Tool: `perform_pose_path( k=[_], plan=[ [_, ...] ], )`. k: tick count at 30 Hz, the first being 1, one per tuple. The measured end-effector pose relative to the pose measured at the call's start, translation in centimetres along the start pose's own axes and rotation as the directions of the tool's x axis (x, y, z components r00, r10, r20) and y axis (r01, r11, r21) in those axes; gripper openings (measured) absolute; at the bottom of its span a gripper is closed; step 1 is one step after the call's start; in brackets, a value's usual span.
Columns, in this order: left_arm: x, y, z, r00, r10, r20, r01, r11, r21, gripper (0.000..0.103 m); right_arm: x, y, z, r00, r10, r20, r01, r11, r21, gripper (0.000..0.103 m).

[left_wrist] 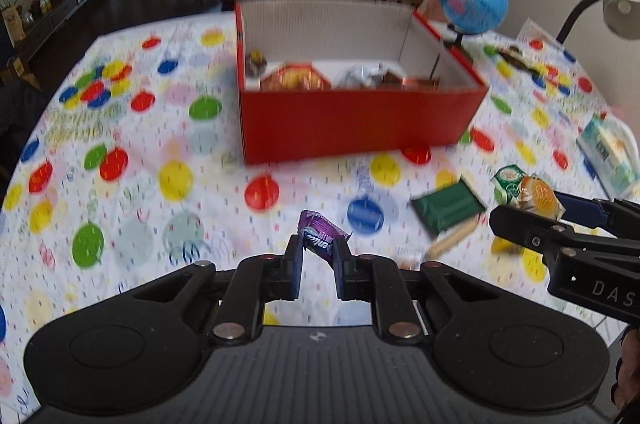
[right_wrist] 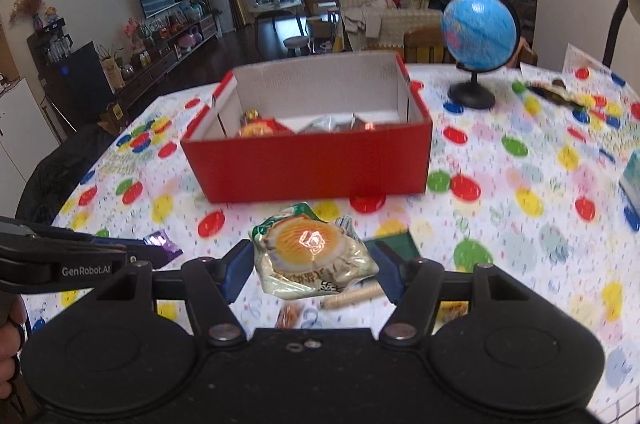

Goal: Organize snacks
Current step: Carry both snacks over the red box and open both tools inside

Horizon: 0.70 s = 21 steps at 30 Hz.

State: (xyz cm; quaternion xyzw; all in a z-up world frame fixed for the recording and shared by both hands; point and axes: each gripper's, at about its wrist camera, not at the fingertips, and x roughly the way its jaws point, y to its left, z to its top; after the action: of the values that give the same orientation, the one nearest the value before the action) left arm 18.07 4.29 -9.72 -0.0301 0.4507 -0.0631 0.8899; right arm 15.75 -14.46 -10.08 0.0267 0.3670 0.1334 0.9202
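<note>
A red box (left_wrist: 352, 120) stands open on the dotted tablecloth, with several wrapped snacks inside; it also shows in the right wrist view (right_wrist: 312, 164). My left gripper (left_wrist: 318, 248) is shut on a purple candy pack (left_wrist: 320, 234), held above the cloth in front of the box. My right gripper (right_wrist: 314, 260) is shut on a clear pastry pack with a green top (right_wrist: 314, 252), also in front of the box. The pastry pack (left_wrist: 528, 194) and right gripper (left_wrist: 560, 220) show at the right of the left wrist view. The left gripper (right_wrist: 160, 252) shows at the left of the right wrist view.
A dark green packet (left_wrist: 446, 208), a tan stick snack (left_wrist: 452, 242) and an orange-wrapped snack (right_wrist: 290, 316) lie on the cloth by the grippers. A blue globe (right_wrist: 478, 32) stands right of the box. A tissue pack (left_wrist: 610, 156) and a lamp (left_wrist: 620, 0) are far right.
</note>
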Motion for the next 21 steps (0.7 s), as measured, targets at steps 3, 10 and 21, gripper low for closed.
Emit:
perform_pose_path(
  k=[3, 10, 21],
  plan=[
    [-0.5, -0.1, 1.6, 0.999, -0.001, 0.034, 0.001, 1.000, -0.002, 0.016, -0.3, 0.0, 1.5, 1.000, 0.000, 0.021, 0.001, 1.000, -0.019, 0.063],
    [-1.0, -0.8, 5.1, 0.995, -0.006, 0.103, 0.005, 1.000, 0.013, 0.016, -0.2, -0.3, 5.2, 0.997, 0.011, 0.071, -0.007, 0.998, -0.060, 0.063],
    [2.6, -1.0, 11.0, 0.991, 0.049, 0.122, -0.052, 0.999, 0.014, 0.016, 3.4, -1.4, 10.4, 0.995, 0.007, 0.095, 0.006, 0.992, -0.129, 0.063]
  ],
)
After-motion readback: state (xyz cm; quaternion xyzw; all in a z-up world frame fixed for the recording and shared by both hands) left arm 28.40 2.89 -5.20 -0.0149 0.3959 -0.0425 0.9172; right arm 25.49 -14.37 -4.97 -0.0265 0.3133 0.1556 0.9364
